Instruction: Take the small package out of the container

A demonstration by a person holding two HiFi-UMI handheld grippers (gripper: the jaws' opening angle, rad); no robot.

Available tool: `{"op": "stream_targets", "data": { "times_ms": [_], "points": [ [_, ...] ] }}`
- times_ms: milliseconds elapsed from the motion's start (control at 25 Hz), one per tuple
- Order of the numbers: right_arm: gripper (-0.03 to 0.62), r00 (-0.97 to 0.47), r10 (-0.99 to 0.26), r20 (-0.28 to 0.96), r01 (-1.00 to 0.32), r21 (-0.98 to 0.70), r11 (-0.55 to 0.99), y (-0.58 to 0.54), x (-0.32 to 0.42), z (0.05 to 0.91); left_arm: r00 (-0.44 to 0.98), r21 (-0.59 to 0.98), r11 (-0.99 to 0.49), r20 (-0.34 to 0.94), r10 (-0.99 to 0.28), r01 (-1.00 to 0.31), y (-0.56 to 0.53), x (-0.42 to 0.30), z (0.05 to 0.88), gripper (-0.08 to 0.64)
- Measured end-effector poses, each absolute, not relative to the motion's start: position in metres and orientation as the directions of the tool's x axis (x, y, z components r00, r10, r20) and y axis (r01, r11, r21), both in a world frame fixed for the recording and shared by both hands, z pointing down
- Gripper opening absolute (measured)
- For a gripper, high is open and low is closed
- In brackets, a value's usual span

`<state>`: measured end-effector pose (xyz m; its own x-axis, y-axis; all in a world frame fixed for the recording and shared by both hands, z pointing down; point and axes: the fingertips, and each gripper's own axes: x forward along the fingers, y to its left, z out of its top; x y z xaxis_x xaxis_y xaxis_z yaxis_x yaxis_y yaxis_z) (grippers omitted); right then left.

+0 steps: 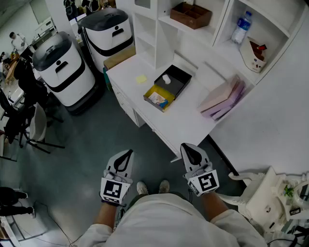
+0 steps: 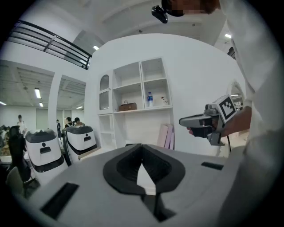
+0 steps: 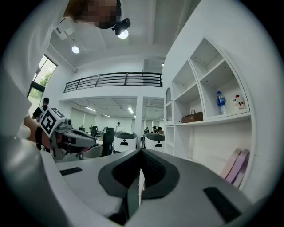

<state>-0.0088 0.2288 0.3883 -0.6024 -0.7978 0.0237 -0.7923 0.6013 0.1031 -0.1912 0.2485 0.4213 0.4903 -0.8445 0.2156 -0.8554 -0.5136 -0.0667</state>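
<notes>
On the white desk (image 1: pixel 186 123) lies an open black container (image 1: pixel 177 83) with a small white package (image 1: pixel 166 78) inside. A yellow tray (image 1: pixel 159 98) holding a printed item touches the container's near side. Both grippers hang over the grey floor, well short of the desk, close to the person's body. My left gripper (image 1: pixel 126 155) (image 2: pixel 142 146) is shut and empty. My right gripper (image 1: pixel 189 148) (image 3: pixel 141 153) is also shut with nothing in it. Each gripper shows in the other's view, the right gripper (image 2: pixel 204 120) and the left gripper (image 3: pixel 66 135).
Two white-and-black machines (image 1: pixel 63 67) (image 1: pixel 108 29) stand left of the desk. A white shelf unit holds a brown box (image 1: pixel 190 14) and a water bottle (image 1: pixel 240 27). Pink folders (image 1: pixel 224 99) and a yellow note (image 1: pixel 141 78) lie on the desk. A chair (image 1: pixel 36 125) stands at left.
</notes>
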Motion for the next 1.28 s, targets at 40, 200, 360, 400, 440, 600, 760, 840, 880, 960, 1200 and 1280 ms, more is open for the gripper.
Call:
{"op": "stream_targets", "data": {
  "times_ms": [40,200,360,400,440,600,760,840,880,960,1200,1280],
  "points": [
    [0.025,-0.603,-0.797,0.023,-0.792,0.102,0.602,0.228,-0.006,0.389,0.495,-0.083,-0.517,0.194,-0.847,-0.852,0.247,-0.190,0.418,0.009],
    [0.025,-0.599,-0.800,0.020,-0.795,0.100,0.598,0.226,0.001,0.388,0.497,-0.105,-0.515,0.157,-0.853,-0.851,0.246,-0.189,0.412,0.009],
    [0.025,-0.595,-0.804,0.009,-0.799,0.104,0.592,0.226,0.001,0.385,0.493,-0.100,-0.510,0.152,-0.857,-0.855,0.248,-0.192,0.412,0.009],
    [0.025,-0.595,-0.804,0.007,-0.799,0.104,0.592,0.227,0.000,0.385,0.493,-0.098,-0.510,0.152,-0.856,-0.855,0.249,-0.192,0.413,0.009],
    [0.025,-0.595,-0.804,0.007,-0.799,0.103,0.593,0.227,0.000,0.385,0.494,-0.097,-0.511,0.152,-0.856,-0.854,0.250,-0.191,0.414,0.009],
    [0.025,-0.593,-0.805,0.011,-0.801,0.097,0.591,0.230,0.001,0.386,0.498,-0.092,-0.514,0.153,-0.854,-0.853,0.251,-0.189,0.414,0.009],
    [0.025,-0.592,-0.806,0.018,-0.802,0.092,0.591,0.231,0.005,0.389,0.497,-0.085,-0.513,0.152,-0.854,-0.854,0.250,-0.186,0.412,0.009],
    [0.025,-0.593,-0.805,0.018,-0.801,0.086,0.593,0.231,0.007,0.390,0.494,-0.087,-0.509,0.150,-0.856,-0.856,0.249,-0.186,0.413,0.009],
    [0.025,-0.595,-0.803,0.019,-0.800,0.082,0.595,0.232,0.007,0.391,0.492,-0.086,-0.507,0.148,-0.858,-0.858,0.249,-0.186,0.413,0.009],
    [0.025,-0.601,-0.799,0.018,-0.796,0.072,0.601,0.232,0.008,0.393,0.494,-0.082,-0.507,0.144,-0.858,-0.858,0.247,-0.184,0.413,0.023],
    [0.025,-0.612,-0.790,0.031,-0.788,0.063,0.612,0.231,0.015,0.401,0.445,-0.114,-0.470,0.194,-0.874,-0.875,0.235,-0.179,0.410,0.434],
    [0.025,-0.611,-0.791,0.035,-0.789,0.059,0.612,0.229,0.020,0.403,0.433,-0.122,-0.451,0.153,-0.889,-0.884,0.229,-0.177,0.400,0.478]
  ]
}}
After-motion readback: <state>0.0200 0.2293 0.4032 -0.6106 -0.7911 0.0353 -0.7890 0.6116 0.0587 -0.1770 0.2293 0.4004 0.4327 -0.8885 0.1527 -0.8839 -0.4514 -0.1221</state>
